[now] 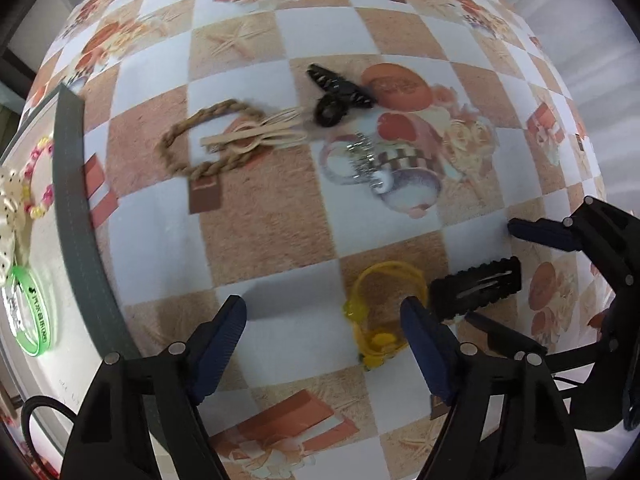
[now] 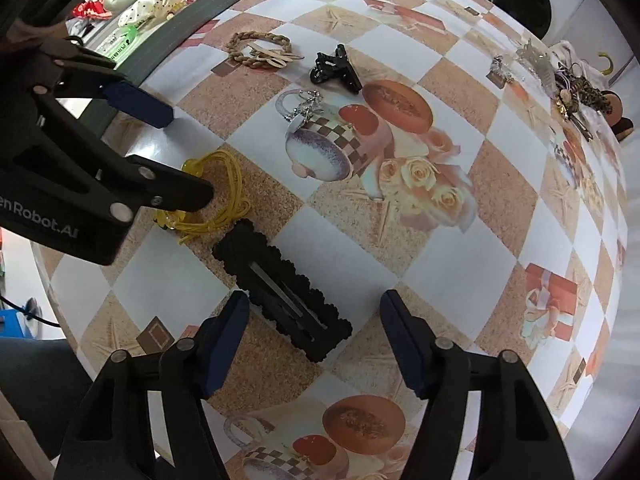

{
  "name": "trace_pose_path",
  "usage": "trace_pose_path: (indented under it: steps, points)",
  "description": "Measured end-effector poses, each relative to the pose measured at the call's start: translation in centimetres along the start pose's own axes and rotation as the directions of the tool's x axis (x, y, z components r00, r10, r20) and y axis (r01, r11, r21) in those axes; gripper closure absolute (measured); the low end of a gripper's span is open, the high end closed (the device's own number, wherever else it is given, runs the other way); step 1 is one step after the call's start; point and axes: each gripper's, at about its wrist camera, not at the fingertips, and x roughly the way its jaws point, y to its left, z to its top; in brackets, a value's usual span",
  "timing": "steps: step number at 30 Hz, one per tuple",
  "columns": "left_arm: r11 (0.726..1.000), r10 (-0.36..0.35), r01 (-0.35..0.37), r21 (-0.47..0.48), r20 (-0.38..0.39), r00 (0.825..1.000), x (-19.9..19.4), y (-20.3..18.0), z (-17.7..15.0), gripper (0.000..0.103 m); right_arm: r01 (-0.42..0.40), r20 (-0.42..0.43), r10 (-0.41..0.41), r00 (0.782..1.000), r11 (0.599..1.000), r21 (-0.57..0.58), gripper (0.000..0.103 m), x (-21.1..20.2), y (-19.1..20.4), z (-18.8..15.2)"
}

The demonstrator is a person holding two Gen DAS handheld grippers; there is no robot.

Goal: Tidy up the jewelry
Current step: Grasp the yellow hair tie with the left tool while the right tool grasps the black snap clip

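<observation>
A black scalloped snap clip (image 2: 282, 294) lies flat on a checked tablecloth (image 2: 460, 240), directly between the fingers of the right gripper (image 2: 316, 340). Those fingers stand apart on either side of the clip and do not press on it. The clip's near end is partly hidden behind the left finger (image 2: 224, 344) in the right wrist view.

Just beside the clip lies a yellow cord bracelet (image 1: 382, 312). The left gripper (image 1: 324, 344) points down with its fingers apart; one finger (image 1: 424, 344) covers the bracelet's edge, and whether it touches the cord cannot be told. Nothing is clamped.

Farther out on the cloth rest a black claw clip (image 1: 338, 94), a braided rope ring (image 1: 208, 140) with a pale bow clip (image 1: 256, 138) on it, and a small silver piece (image 1: 366, 160), blurred and hard to identify. These are well apart from both grippers, with bare cloth between.

At the table's edge sits a grey tray (image 1: 74, 184), cut off by the frame, holding a green band (image 1: 30, 316), a pink bead bracelet (image 1: 38, 178) and a spotted cream bow (image 2: 154, 6). A tangled pile (image 2: 576, 88) at the far corner is too small to make out.
</observation>
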Motion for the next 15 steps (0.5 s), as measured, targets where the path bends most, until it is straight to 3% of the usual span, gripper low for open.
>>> trace_pose_path:
  steps: [3,6,7,9,10,13,15]
  points:
    - [1.000,0.010,-0.010,0.026,0.007,1.000,0.0,-1.2,0.6,0.039,0.004,0.007,-0.004,1.000,1.000,-0.014,0.049,-0.3,0.5,-0.3]
    - [0.999,0.004,-0.004,0.043,0.005,1.000,0.0,-2.0,0.6,0.057,0.001,0.003,-0.001,1.000,1.000,0.011,0.053,-0.5,0.3,-0.5]
    - [0.999,-0.004,0.004,0.045,0.003,1.000,0.0,-2.3,0.6,0.066,0.003,0.008,-0.004,1.000,1.000,0.028,0.066,-0.7,0.1,-0.6]
    - [0.999,-0.025,0.025,0.044,-0.001,1.000,0.0,-2.6,0.6,0.075,-0.021,-0.003,0.021,1.000,0.996,0.082,0.069,-1.0,-0.5,-0.5]
    - [0.999,-0.032,0.032,0.044,-0.003,0.999,0.0,-2.7,0.6,0.085,-0.038,-0.006,0.039,0.999,0.992,0.117,0.076,-1.1,-0.9,-0.5]
    - [0.998,-0.053,0.053,0.037,-0.002,0.999,0.2,-3.2,0.4,0.086,-0.050,-0.008,0.052,0.999,0.980,0.192,0.079,-1.4,-2.0,-0.7]
    - [0.997,-0.072,0.072,0.031,0.002,0.997,0.2,-3.3,0.2,0.086,-0.068,0.001,0.070,0.998,0.967,0.246,0.090,-1.8,-2.8,-0.8]
